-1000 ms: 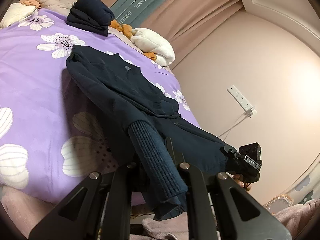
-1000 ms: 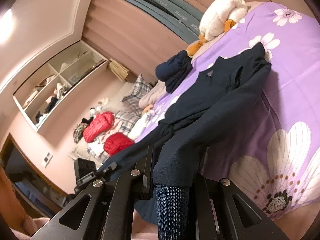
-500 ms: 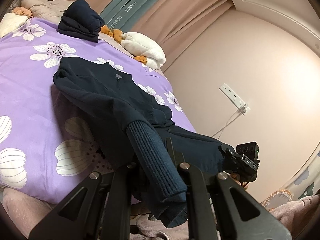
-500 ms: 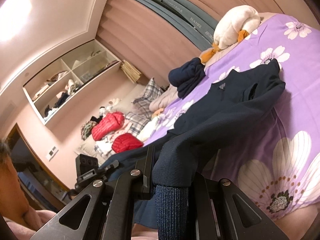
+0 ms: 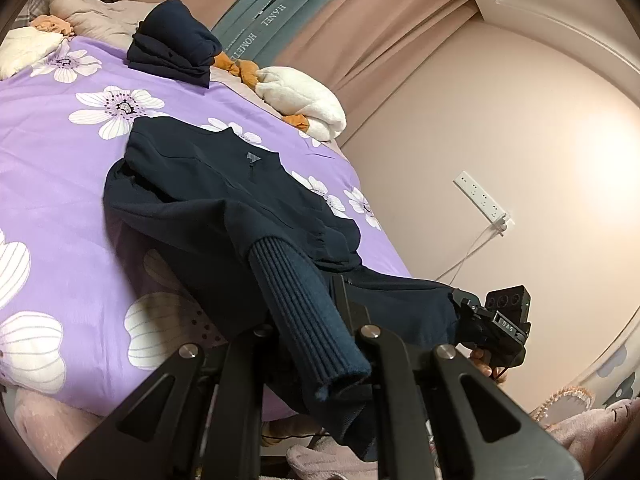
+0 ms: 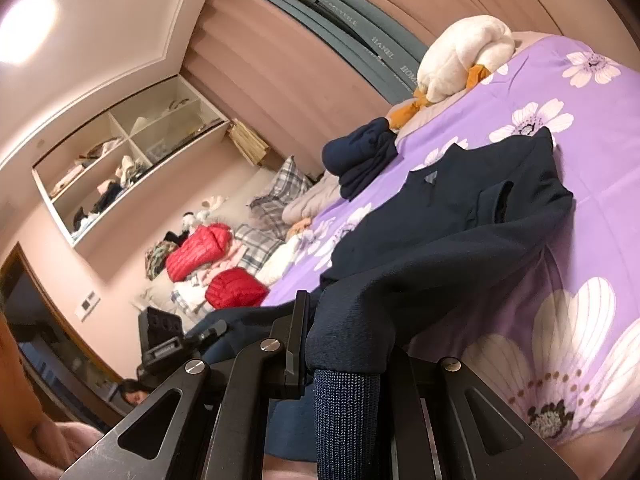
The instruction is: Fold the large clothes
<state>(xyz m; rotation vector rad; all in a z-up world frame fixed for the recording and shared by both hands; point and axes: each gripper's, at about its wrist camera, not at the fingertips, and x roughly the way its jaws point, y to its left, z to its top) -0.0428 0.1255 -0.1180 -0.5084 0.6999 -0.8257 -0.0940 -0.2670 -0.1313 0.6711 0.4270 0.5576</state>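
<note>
While both grippers pinch ribbed cuffs, the navy jacket lies collar toward twelve o'clock on the purple bedspread. Left gripper and right gripper grip narrow knit; uneven pull risks slippage or a skewed fold.

Jacket spread on the bed, collar toward the far end, both sleeves stretched off the near edge. One cuff clamped between the left tongs, the other cuff between the right tongs. Folded garment behind the jacket, at the head of the bed. Plush toy to its right, against the curtain. Wall socket beyond the bed's right side. Shelves on the wall past the bed's left side, above heaped clothes.
</note>
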